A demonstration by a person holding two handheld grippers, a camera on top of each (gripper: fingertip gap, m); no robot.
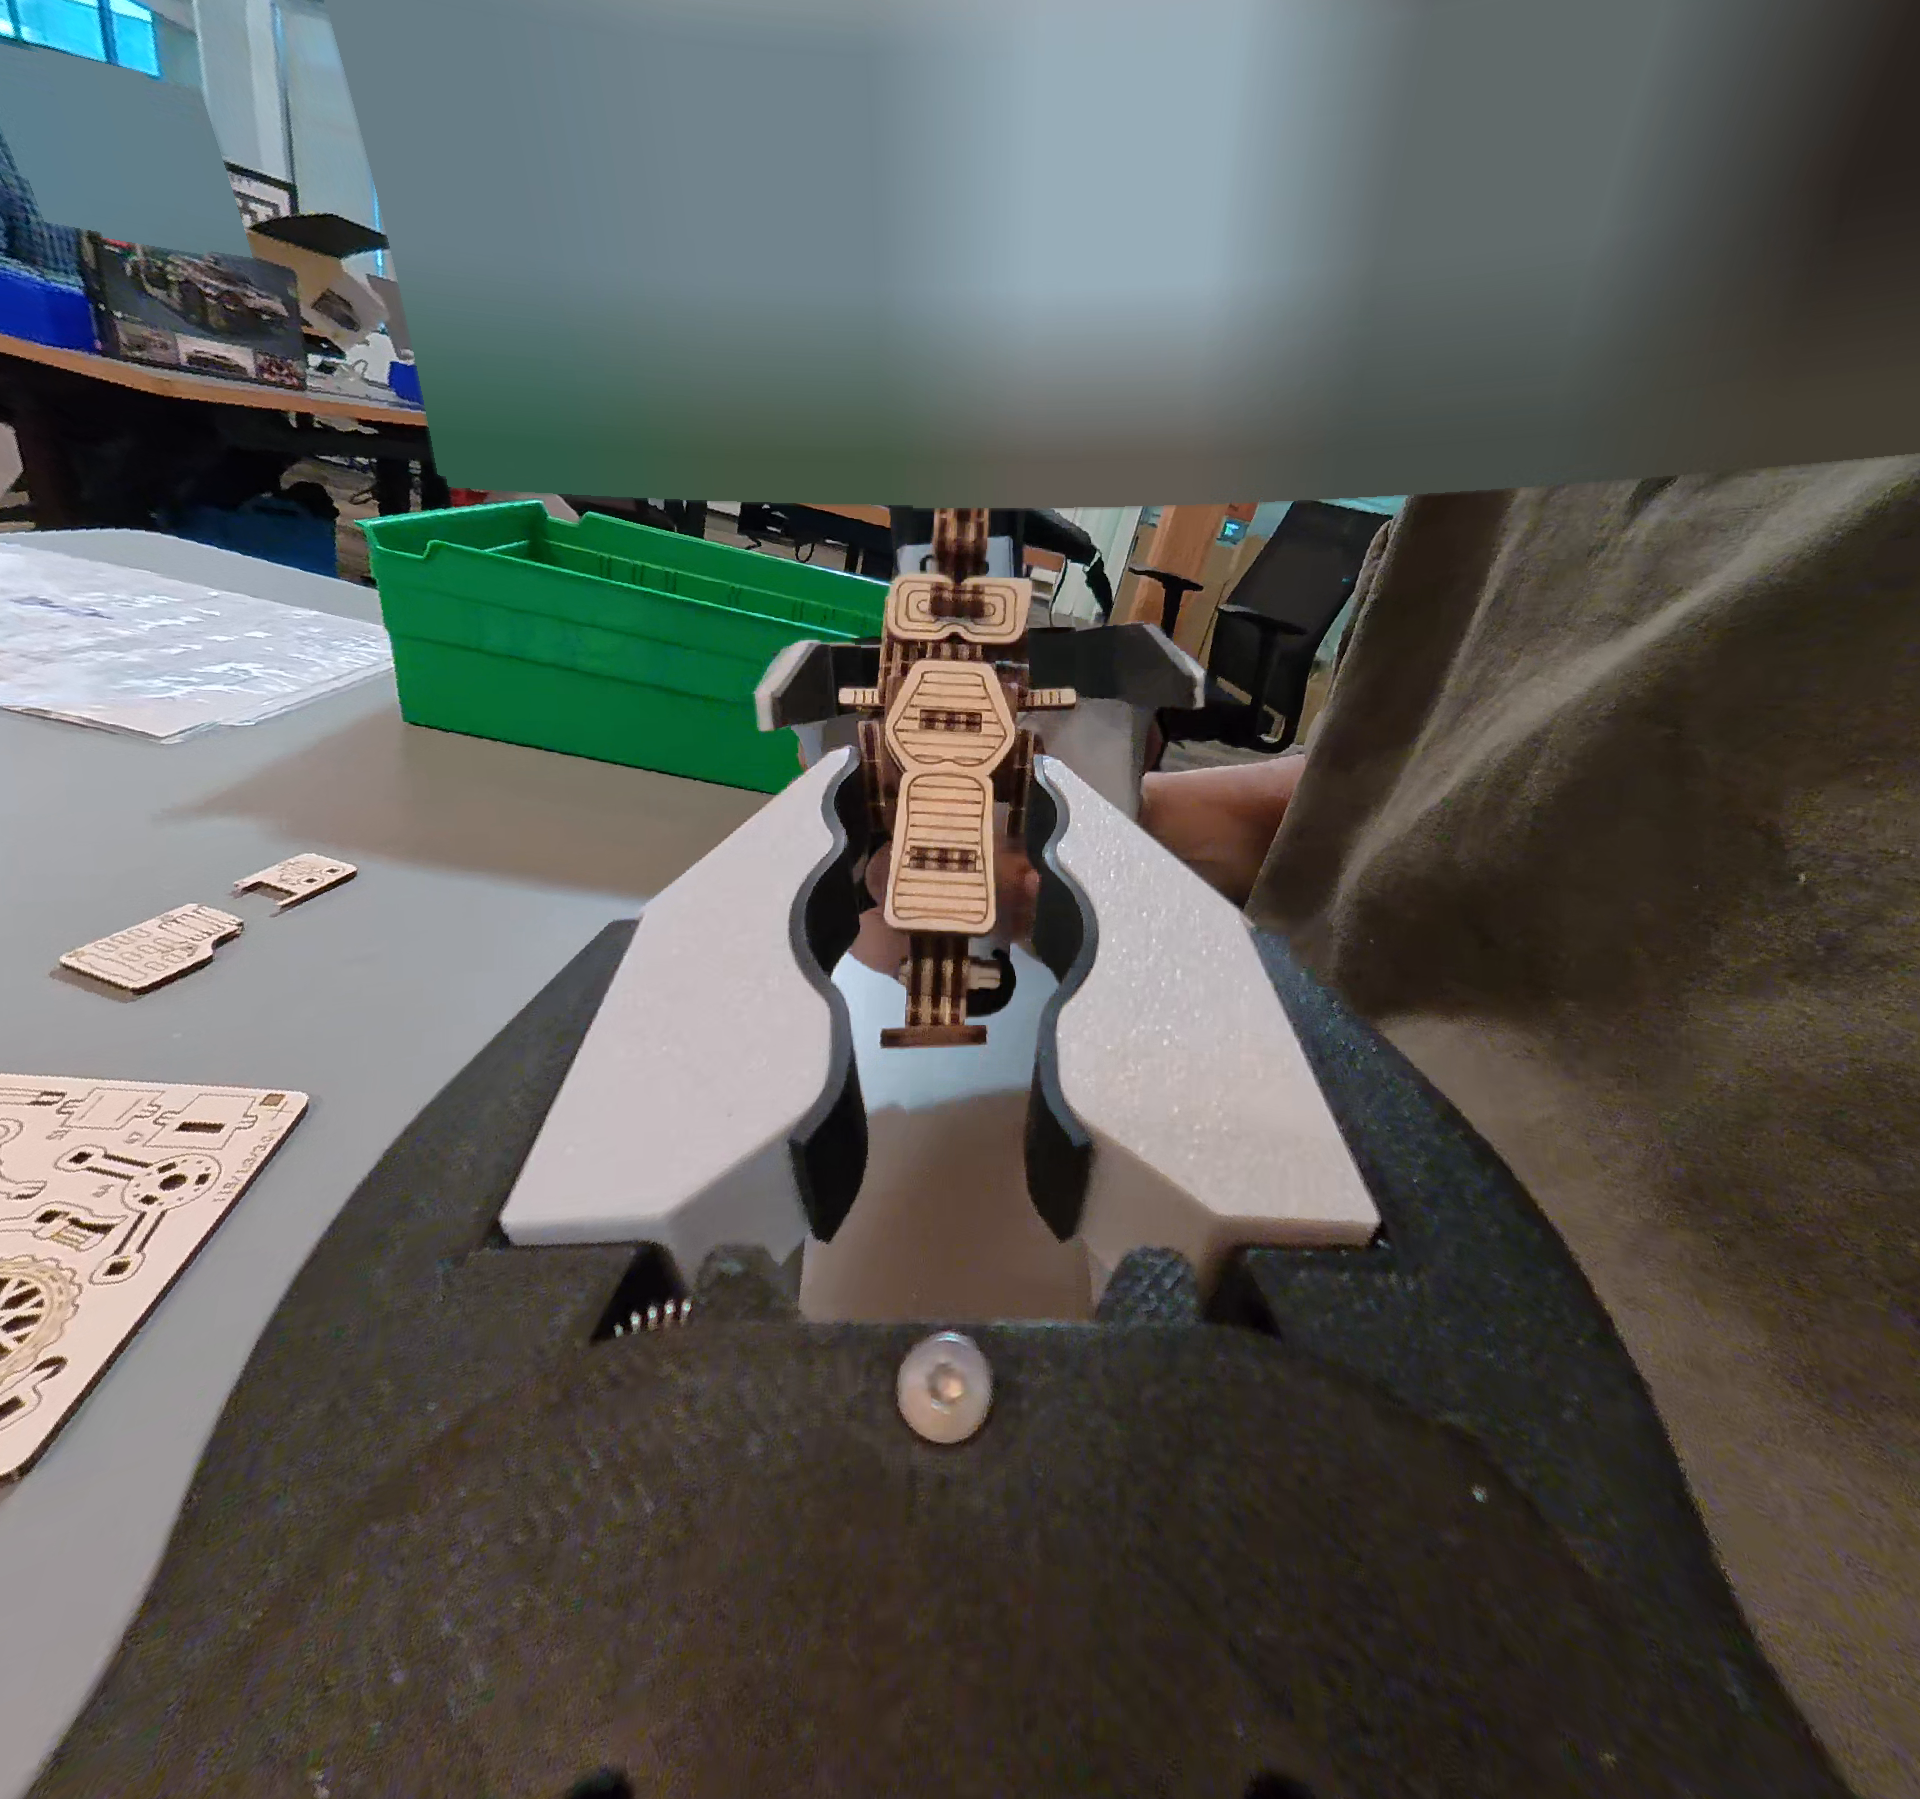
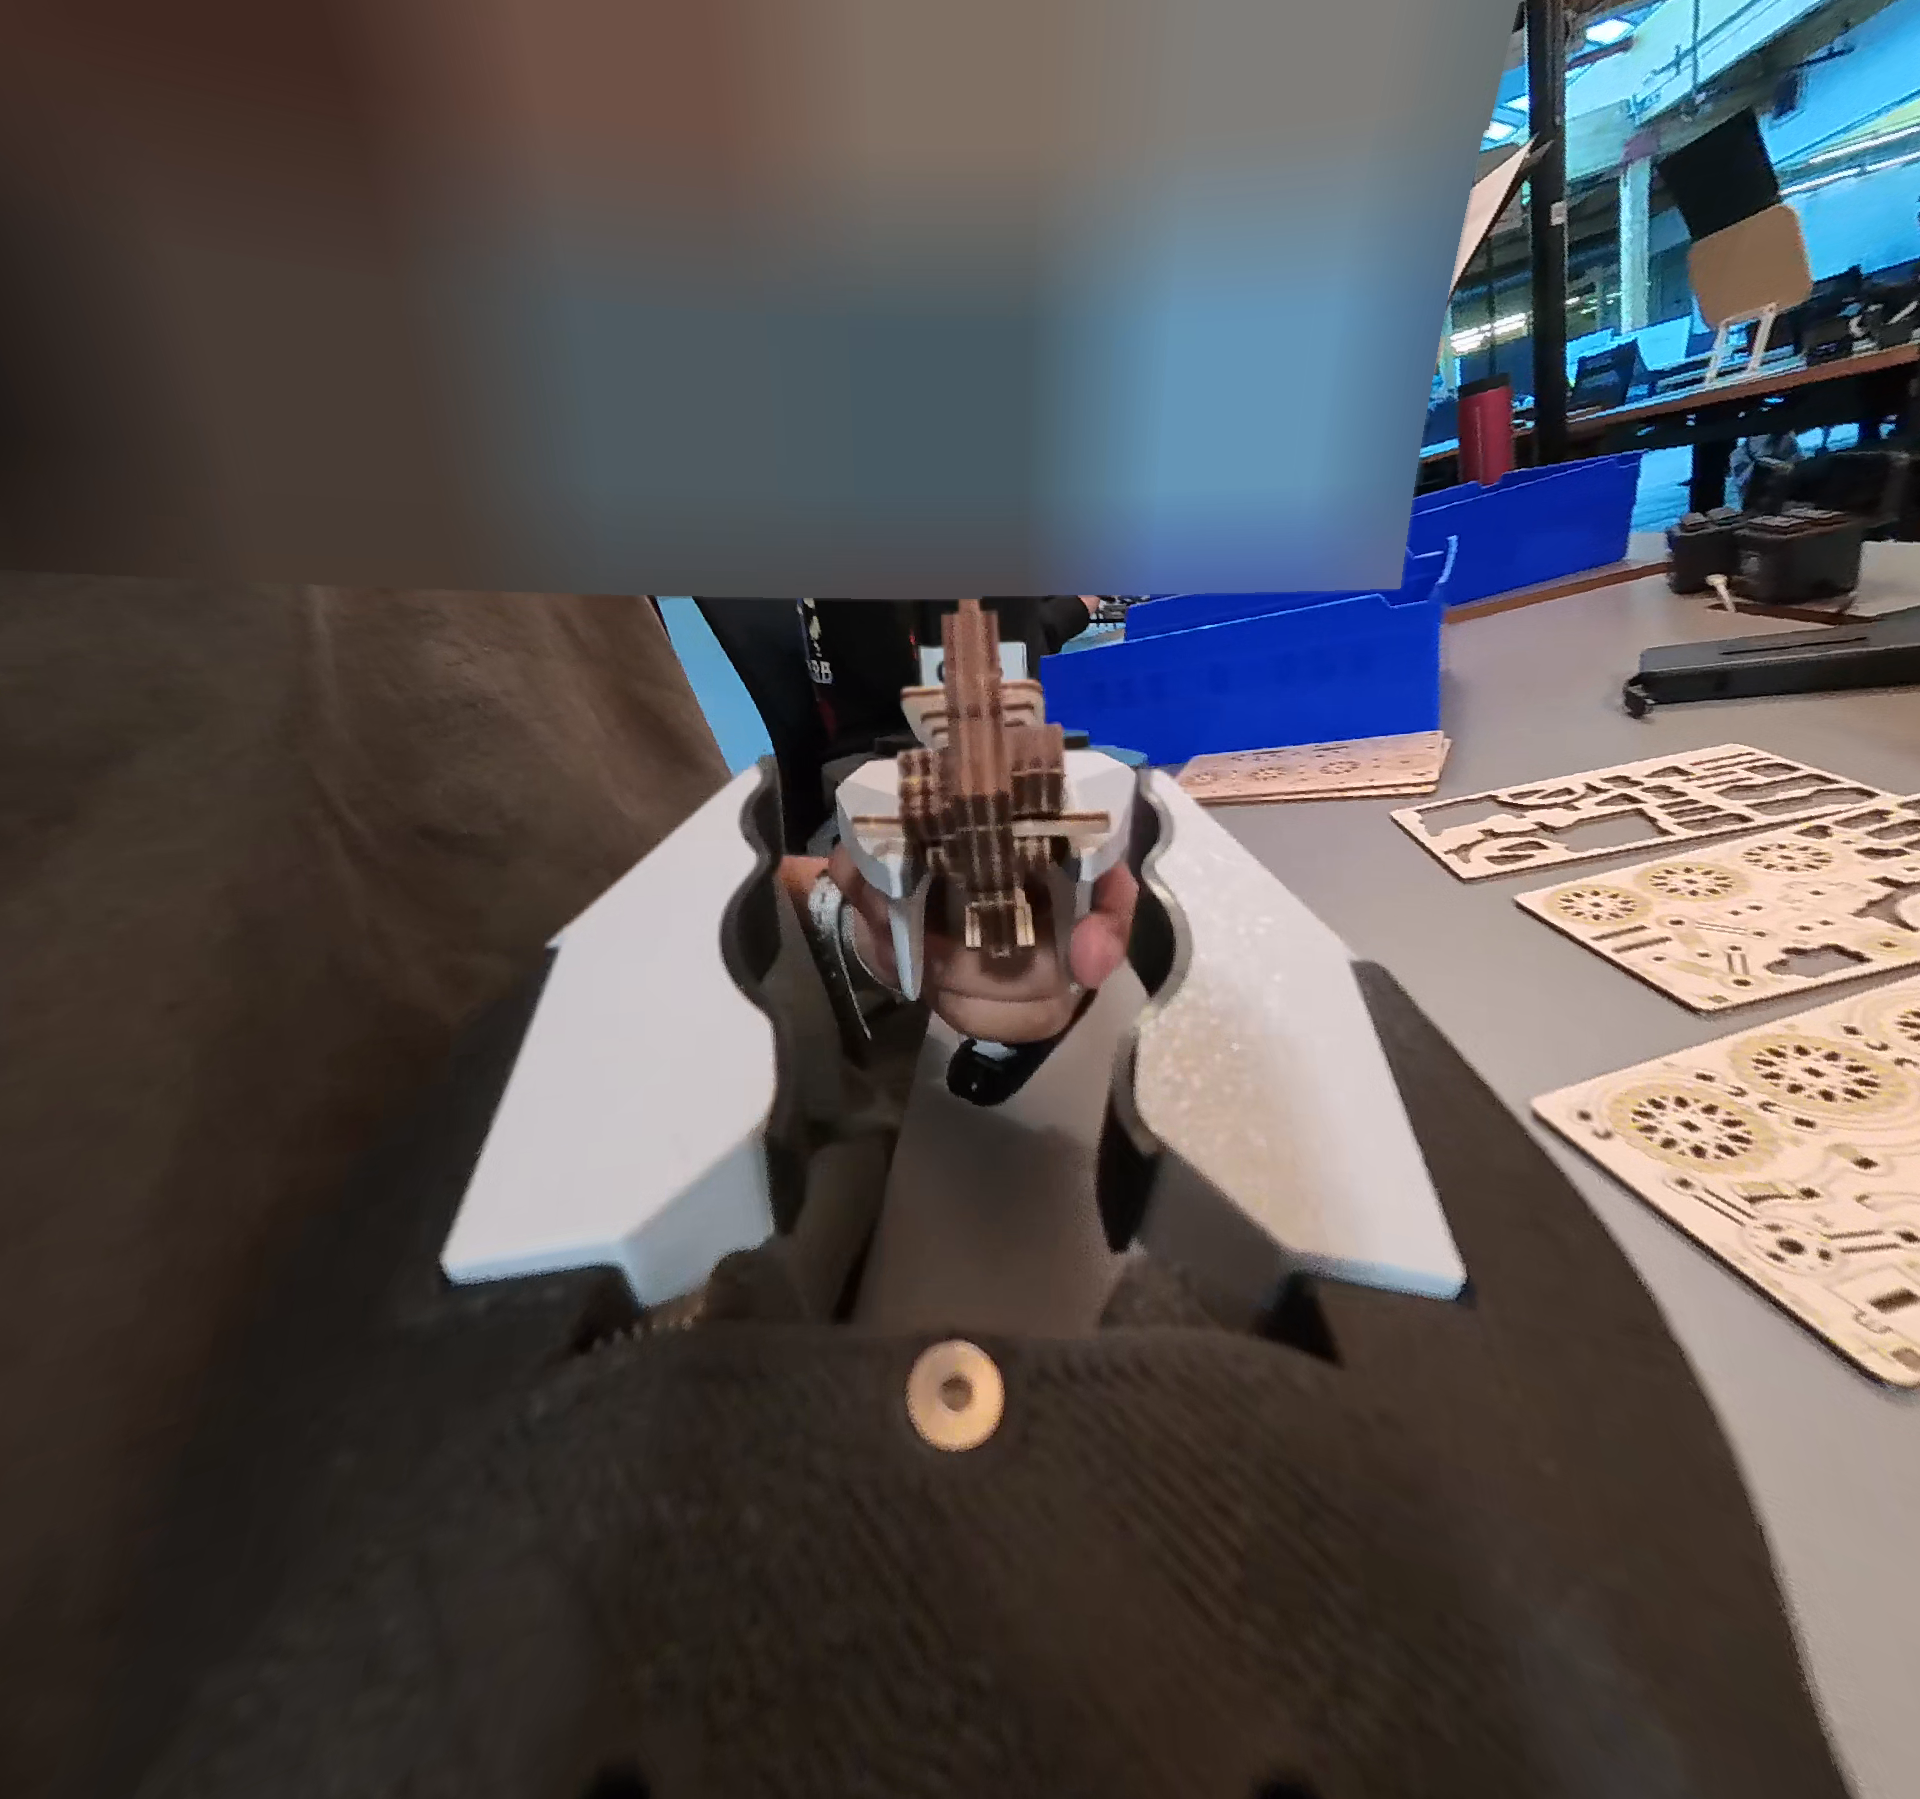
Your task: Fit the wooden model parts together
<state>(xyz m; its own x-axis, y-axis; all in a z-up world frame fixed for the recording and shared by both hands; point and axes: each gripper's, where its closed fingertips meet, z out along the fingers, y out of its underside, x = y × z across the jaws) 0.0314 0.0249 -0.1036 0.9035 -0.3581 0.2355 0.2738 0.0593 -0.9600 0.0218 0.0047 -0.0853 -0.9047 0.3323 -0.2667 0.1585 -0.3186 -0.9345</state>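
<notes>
1. left wrist view shows the grey table (image 1: 436,835) with a punched wooden sheet (image 1: 114,1219) and two loose wooden pieces (image 1: 156,944) on it, well apart from the grippers.
2. left gripper (image 1: 940,814) is closed on the wooden model (image 1: 940,814), held up off the table.
3. right gripper (image 2: 956,835) stands wide apart, gripping nothing, with the model (image 2: 977,814) just ahead of its tips.
4. my advice: keep the left grip steady and bring the next piece in square to its slot.

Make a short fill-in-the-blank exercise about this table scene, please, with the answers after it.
1. The gripper shut on the wooden model is the ____ one.
2. The right gripper has its jaws ____.
3. The bin in the left wrist view is ____.
Missing words: left; open; green.
</notes>
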